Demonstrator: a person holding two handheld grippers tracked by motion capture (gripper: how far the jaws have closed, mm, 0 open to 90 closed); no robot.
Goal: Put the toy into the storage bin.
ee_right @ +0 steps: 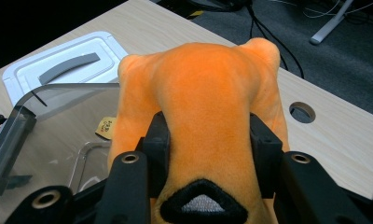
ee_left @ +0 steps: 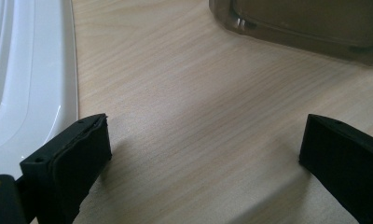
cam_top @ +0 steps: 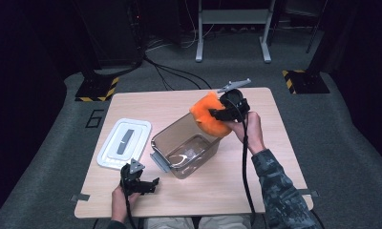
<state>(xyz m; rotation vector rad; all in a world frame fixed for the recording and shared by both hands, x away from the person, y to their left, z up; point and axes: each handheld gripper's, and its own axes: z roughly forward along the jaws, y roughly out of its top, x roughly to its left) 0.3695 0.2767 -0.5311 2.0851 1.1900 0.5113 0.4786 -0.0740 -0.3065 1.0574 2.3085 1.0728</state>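
We see right tongs (ee_right: 205,154) clamping soft orange plush (ee_right: 203,102) over clear bin (cam_top: 185,148) rim; left tongs (ee_left: 203,154) wide, on bare wood counter (ee_left: 198,93) by white lid (ee_left: 31,70).

The left gripper (ee_left: 205,149) hangs low over bare table (ee_left: 189,102), jaws spread wide with nothing between them — a white lid (ee_left: 31,79) just beside the left jaw, a clear box (ee_left: 306,28) farther off, ahead
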